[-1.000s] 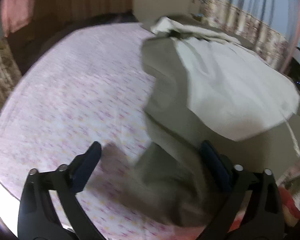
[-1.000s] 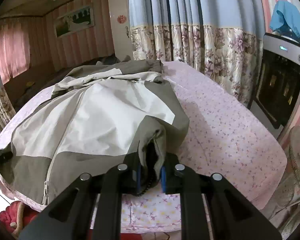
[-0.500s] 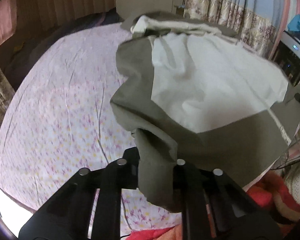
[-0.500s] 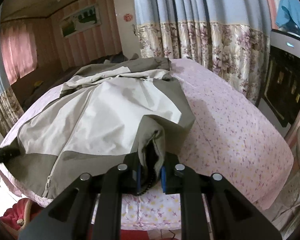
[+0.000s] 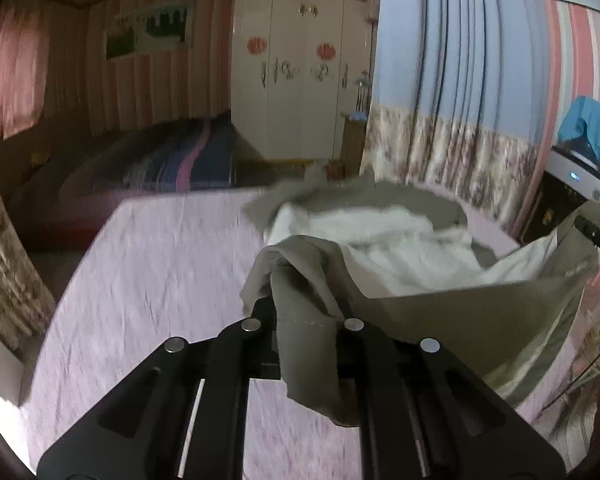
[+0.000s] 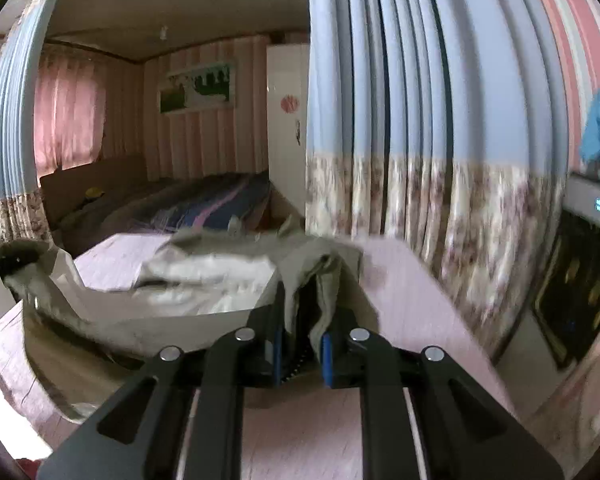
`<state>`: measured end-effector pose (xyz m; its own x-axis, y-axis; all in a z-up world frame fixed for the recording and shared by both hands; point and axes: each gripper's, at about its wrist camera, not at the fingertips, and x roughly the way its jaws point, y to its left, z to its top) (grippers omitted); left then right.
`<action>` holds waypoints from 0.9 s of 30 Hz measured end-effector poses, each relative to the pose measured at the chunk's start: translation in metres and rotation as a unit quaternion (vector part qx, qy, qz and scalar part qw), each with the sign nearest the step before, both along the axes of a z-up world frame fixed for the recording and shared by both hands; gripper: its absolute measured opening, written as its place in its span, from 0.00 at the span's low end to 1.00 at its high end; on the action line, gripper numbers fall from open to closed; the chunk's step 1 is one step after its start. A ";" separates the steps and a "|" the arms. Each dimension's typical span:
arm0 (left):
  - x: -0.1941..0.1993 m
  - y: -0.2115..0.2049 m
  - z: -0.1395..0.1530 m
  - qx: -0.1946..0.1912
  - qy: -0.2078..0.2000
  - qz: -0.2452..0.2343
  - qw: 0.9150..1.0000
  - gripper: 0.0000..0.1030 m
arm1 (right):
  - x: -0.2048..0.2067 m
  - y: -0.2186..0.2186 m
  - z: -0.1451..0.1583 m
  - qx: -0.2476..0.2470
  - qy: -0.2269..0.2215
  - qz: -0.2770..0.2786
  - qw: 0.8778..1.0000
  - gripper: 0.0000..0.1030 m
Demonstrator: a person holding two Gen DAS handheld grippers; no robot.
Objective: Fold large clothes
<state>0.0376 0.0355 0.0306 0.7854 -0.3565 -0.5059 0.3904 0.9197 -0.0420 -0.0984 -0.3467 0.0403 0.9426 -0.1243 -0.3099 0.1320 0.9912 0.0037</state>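
Pink-sheeted bed (image 5: 148, 280) is lying beneath me; I'm gripping the jacket's (image 5: 400, 240) hem corners with left tongs (image 5: 306, 316) and right tongs (image 6: 300, 332), both clenched, fabric sagging between them.

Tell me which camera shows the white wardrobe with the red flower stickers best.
The left wrist view: the wardrobe faces the camera there, with all its doors, both red stickers and the handles visible above the jacket. In the right wrist view the blue curtain hides most of it, leaving one narrow strip with a single sticker.
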 end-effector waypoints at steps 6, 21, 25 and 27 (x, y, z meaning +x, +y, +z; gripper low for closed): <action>0.070 -0.028 0.048 0.018 -0.029 0.005 0.999 0.08 | 0.091 -0.021 0.053 -0.011 0.012 -0.003 1.000 0.14; 0.289 -0.115 -0.017 0.112 0.064 -0.001 0.992 0.09 | 0.313 -0.076 -0.013 -0.022 0.181 -0.042 0.982 0.14; 0.316 -0.126 -0.057 0.127 0.098 -0.011 0.987 0.10 | 0.336 -0.095 -0.057 0.006 0.219 -0.044 0.975 0.15; 0.325 -0.131 -0.078 0.146 0.104 -0.012 0.984 0.11 | 0.348 -0.100 -0.082 0.014 0.241 -0.044 0.969 0.16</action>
